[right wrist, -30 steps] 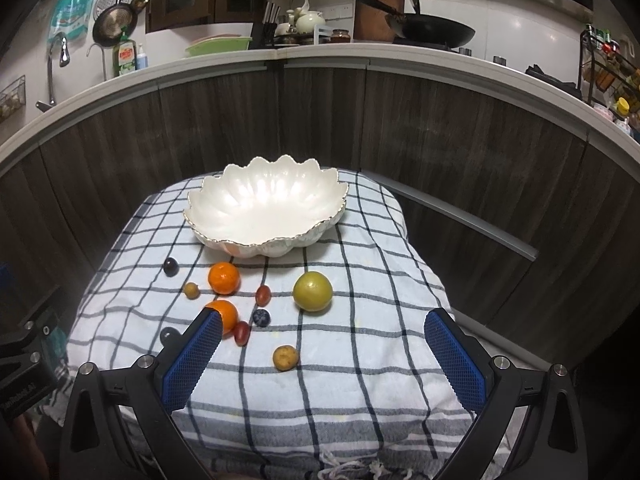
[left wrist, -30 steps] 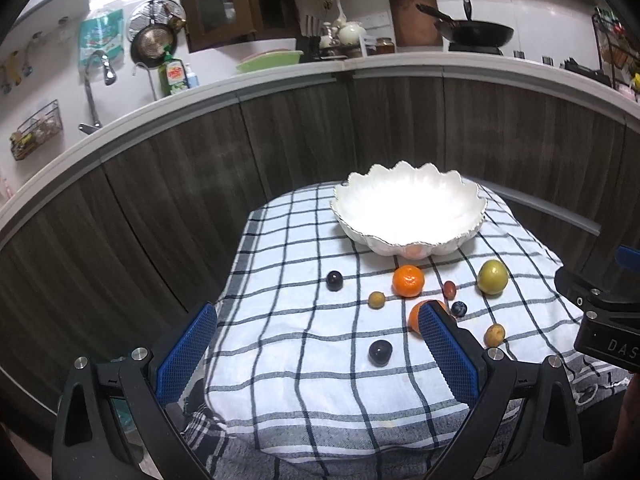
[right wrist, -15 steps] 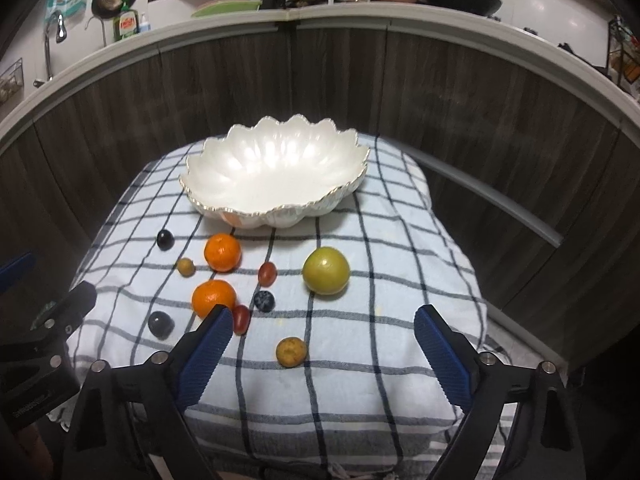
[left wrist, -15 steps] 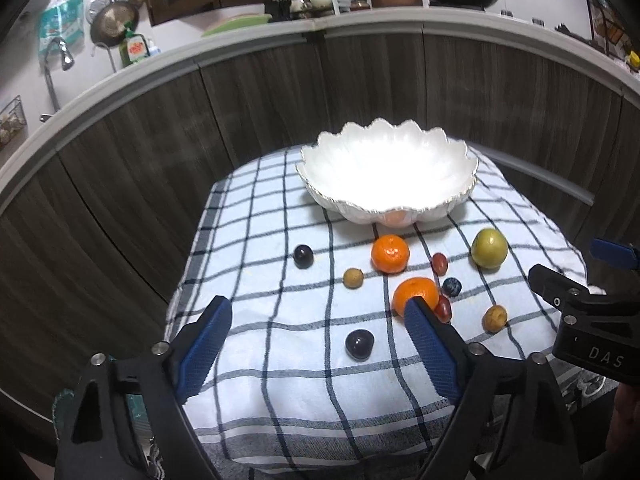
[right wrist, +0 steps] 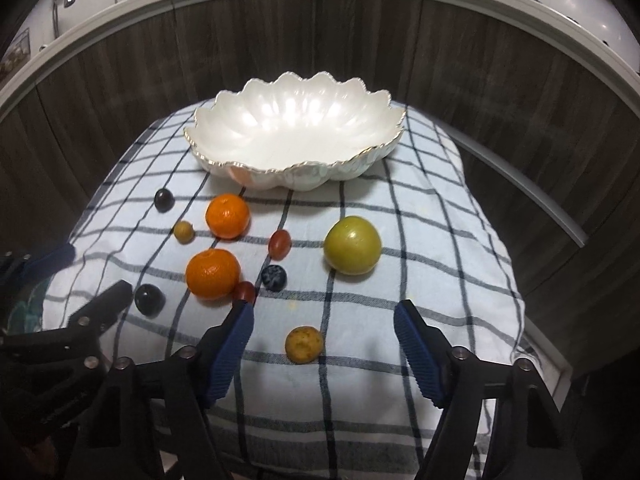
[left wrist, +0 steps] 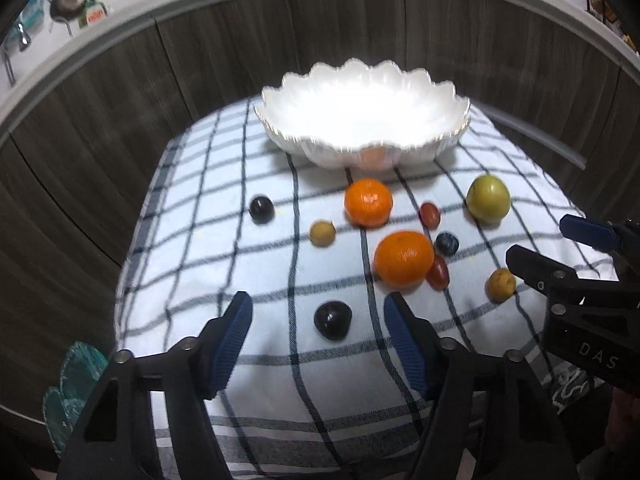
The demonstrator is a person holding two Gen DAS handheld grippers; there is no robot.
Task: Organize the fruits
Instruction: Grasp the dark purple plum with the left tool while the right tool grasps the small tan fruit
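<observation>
Orange mandarin (left wrist: 404, 258) touching red grape tomato (left wrist: 438, 272); blueberry (left wrist: 447, 243) just beside.

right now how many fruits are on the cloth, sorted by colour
orange: 2
green: 1
dark purple: 2
red: 2
blue: 1
yellow-brown: 2
total: 10

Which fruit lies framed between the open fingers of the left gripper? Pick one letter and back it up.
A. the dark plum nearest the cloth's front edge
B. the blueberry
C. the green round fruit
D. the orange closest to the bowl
A: in the left wrist view the dark plum lies on the checked cloth between the spread blue pads of the left gripper, untouched by either finger.
</observation>
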